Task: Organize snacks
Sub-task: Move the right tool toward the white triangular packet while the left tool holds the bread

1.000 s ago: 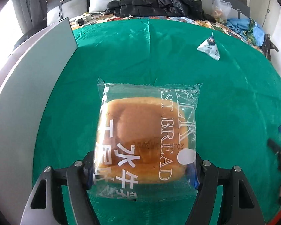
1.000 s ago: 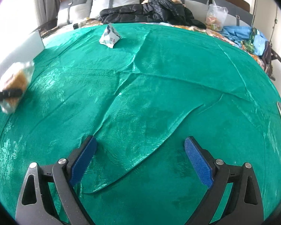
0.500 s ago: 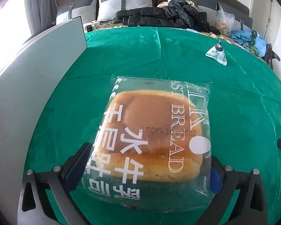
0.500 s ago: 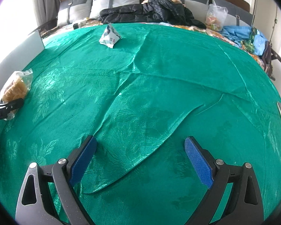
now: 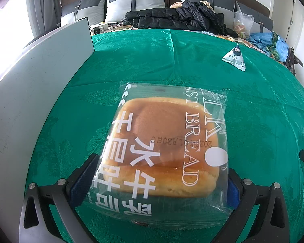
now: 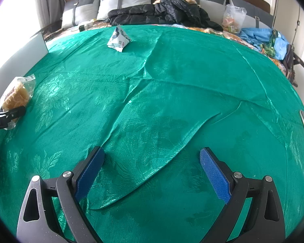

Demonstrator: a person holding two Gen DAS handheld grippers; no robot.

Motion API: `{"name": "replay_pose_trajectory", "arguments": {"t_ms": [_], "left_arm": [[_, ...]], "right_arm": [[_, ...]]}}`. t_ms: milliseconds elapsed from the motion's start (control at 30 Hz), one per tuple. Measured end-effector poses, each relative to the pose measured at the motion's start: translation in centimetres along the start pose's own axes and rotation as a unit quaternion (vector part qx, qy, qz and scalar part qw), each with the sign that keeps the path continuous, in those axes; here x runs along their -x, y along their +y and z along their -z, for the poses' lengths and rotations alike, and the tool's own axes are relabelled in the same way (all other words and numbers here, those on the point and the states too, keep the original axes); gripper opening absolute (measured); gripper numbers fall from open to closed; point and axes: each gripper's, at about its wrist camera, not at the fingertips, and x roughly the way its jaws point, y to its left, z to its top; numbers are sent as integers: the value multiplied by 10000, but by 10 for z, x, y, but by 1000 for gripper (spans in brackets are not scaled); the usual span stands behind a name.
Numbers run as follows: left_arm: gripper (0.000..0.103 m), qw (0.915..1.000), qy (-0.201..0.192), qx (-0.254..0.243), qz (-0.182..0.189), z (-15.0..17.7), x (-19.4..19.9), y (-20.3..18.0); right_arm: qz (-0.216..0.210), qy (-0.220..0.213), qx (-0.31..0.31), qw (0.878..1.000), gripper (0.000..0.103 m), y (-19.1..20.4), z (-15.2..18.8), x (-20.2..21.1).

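Now | L claw (image 5: 158, 182) clamps bread pack (image 5: 166, 147), just beside grey panel (image 5: 30, 93) | R claw (image 6: 152, 172) wide, nothing held.

A golden-brown bread bun in a clear plastic wrapper (image 5: 168, 151) carries white lettering and a white oval. The shiny emerald-green tablecloth (image 6: 172, 93) bears a woven leaf-and-flower pattern. A small white triangular snack packet (image 5: 235, 59) shows dark print. The flat pale grey panel (image 5: 30, 93) is plain. Blue textured pads (image 6: 214, 176) line black gripper fingers.
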Motion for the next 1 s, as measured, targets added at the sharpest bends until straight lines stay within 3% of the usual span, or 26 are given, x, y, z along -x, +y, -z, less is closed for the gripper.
{"name": "replay_pose_trajectory", "arguments": {"t_ms": [700, 833, 1000], "left_arm": [[103, 10000, -2, 2, 2, 0, 0, 0], [103, 10000, -2, 2, 0, 0, 0, 0], [103, 10000, -2, 5, 4, 0, 0, 0]], "right_arm": [[170, -21, -162, 9997, 95, 0, 0, 2], [-105, -95, -440, 9989, 95, 10, -33, -11], [-463, -243, -230, 9984, 95, 33, -110, -46]]}}
